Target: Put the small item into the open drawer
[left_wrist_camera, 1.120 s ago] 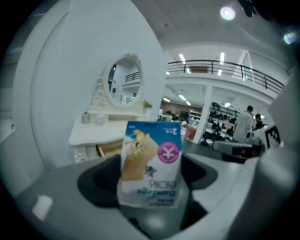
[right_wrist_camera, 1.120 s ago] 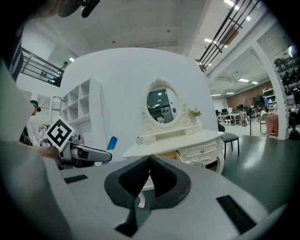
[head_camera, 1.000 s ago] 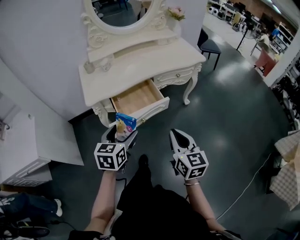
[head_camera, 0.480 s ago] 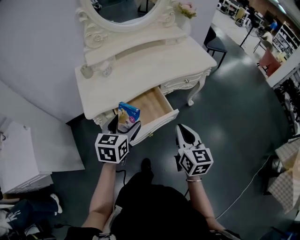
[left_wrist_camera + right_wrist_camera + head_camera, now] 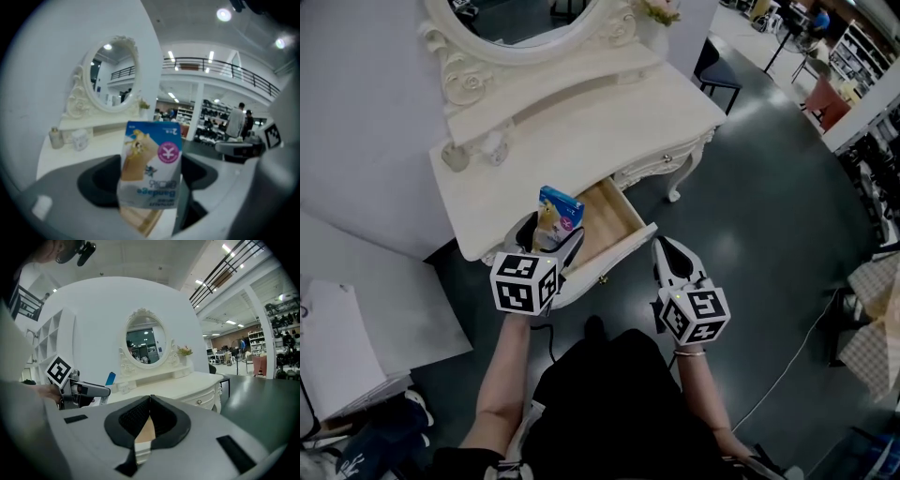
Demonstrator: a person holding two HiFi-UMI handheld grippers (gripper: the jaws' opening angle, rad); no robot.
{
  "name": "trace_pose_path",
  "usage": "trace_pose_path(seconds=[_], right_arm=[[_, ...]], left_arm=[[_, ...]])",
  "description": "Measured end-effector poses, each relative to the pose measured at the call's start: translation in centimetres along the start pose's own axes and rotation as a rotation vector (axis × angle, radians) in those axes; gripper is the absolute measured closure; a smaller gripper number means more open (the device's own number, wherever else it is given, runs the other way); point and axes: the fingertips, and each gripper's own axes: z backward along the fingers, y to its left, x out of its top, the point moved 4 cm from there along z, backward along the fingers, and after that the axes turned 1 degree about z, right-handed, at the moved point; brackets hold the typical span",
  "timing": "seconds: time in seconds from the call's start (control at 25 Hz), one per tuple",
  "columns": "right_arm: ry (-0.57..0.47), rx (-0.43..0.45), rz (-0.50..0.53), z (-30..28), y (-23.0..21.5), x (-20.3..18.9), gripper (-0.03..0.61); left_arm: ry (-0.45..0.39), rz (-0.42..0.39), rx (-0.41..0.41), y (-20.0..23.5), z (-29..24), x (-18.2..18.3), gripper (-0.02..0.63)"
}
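Near the open drawer (image 5: pixel 614 217), the left hand-held gripper (image 5: pixel 552 236) clamps the bandage box (image 5: pixel 560 206).

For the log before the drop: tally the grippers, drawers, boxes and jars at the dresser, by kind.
Grippers: 2 (left gripper, right gripper)
Drawers: 2 (open drawer, shut drawer)
Box: 1
Jars: 2
Total: 7

left claw (image 5: pixel 551 231) | advanced with bandage packet (image 5: pixel 560 208) | now over open drawer (image 5: pixel 617 223) left edge
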Motion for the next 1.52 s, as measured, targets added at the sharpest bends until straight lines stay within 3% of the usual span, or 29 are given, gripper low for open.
trace_pose_path(seconds=[0.44,1.0,1.52], right_arm=[[0.0,-0.087,-0.025,-0.3,-3.5,0.4,0.574],[0.034,-0.076,-0.087,-2.9,-6.5,-0.2,0.574],[0.068,-0.076,-0.118,-5.0,-9.2,-0.9,0.574]], left_arm=[[0.123,-0.121,-0.071,-1.0,-6.1,-0.8,0.209],[0.288,-0.237,-0.129,-1.9,-12.4,-3.3,0.209],[0.467,-0.285,-0.213,-2.7,-17.7,-7.5,0.209]])
